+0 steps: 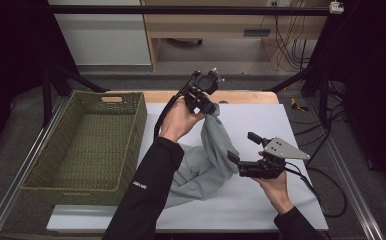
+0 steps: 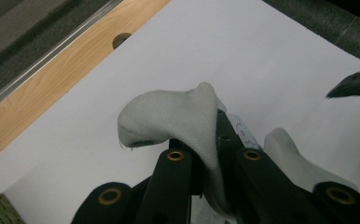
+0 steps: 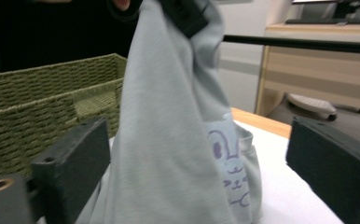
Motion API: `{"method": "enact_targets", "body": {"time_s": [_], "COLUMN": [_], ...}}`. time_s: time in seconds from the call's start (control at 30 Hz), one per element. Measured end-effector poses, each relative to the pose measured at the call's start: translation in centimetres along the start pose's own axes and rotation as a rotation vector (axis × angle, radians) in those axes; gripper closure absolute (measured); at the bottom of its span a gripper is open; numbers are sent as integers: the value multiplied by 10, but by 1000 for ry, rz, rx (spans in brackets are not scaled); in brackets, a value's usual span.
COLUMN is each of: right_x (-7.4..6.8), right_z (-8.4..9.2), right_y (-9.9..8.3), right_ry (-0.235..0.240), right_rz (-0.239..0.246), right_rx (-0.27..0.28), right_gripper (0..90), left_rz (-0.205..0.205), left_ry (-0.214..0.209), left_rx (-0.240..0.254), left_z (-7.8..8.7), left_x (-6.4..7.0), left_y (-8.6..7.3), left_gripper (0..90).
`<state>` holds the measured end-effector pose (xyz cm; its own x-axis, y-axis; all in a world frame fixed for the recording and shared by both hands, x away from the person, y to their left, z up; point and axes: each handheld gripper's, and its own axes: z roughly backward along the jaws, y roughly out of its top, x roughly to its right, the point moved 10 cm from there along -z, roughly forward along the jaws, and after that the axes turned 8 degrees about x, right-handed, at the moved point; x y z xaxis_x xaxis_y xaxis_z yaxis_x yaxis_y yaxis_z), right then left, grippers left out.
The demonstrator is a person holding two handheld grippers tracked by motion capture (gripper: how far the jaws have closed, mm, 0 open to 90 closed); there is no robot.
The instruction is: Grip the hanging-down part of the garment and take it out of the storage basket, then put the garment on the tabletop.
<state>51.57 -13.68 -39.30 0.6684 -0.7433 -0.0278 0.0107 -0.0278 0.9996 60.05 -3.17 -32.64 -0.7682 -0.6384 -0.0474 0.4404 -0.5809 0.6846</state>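
Observation:
A light grey garment (image 1: pixel 207 161) hangs from my left gripper (image 1: pixel 204 101), which is shut on its top edge well above the white table cover (image 1: pixel 266 200). Its lower part lies bunched on the cover. In the left gripper view the jaws (image 2: pixel 201 151) pinch a fold of the grey fabric (image 2: pixel 169 116). My right gripper (image 1: pixel 243 146) is open beside the hanging cloth, at its right. In the right gripper view the cloth (image 3: pixel 169 130), with a purple cartoon print (image 3: pixel 229 170), hangs between the wide-open jaws (image 3: pixel 199 140) without being pinched.
A large green woven basket (image 1: pixel 137 131) stands at the left of the table, seen also in the right gripper view (image 3: pixel 29 112). A wooden table edge (image 1: pixel 246 96) runs along the back. Cables trail off the right side.

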Motion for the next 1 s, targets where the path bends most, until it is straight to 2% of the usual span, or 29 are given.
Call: {"method": "enact_targets", "body": {"time_s": [0.13,0.23,0.27,0.3,0.33,0.4,0.47,0.63,0.73,0.77,0.8,0.87,0.9,0.93,1.0], "right_x": [5,10,10,13,14,16,19,25,29,29,29,31,31,33,35], "right_z": [5,10,12,13,15,19,23,32,37,37,38,41,42,44,46], "right_y": [1,-1,-1,-2,-5,-6,-9,-13,-19,-19,-20,-22,-23,-27,-30], "right_ry": [-31,-50,-53,-55,-62,-66,-71,-79,-86,-86,-87,-90,-91,-96,-102], "right_rz": [8,-9,-29,-24,-25,-30,-41,-26,-29,-29,-44,-41,-51,-34,-40], "right_rx": [-2,-3,1,7,-12,-6,-8,-7,-21,-21,-14,-12,-13,-25,-35], "right_gripper": [33,23,23,22,22,21,21,21,20,20,20,20,19,19,19], "left_rz": [-1,4,-7,3,-9,-9,-16,-47,-43,-51,-48,-40,-55,-46,-50], "left_ry": [-4,-8,-12,-14,-17,-24,-29,-40,-41,-40,-44,-40,-38,-43,-42], "left_rx": [-1,11,0,7,1,5,-2,-9,-8,-21,-21,-18,-24,-18,-24], "left_z": [1,0,1,0,-1,-3,-6,-18,-25,-27,-29,-33,-36,-38,-43], "left_x": [-3,-3,-3,-2,-2,1,3,11,15,15,16,18,18,20,21], "left_y": [-6,-11,-13,-15,-17,-21,-26,-41,-49,-53,-55,-59,-62,-64,-68], "left_gripper": [862,862,861,861,861,861,861,861,860,860,860,860,860,859,859]}}
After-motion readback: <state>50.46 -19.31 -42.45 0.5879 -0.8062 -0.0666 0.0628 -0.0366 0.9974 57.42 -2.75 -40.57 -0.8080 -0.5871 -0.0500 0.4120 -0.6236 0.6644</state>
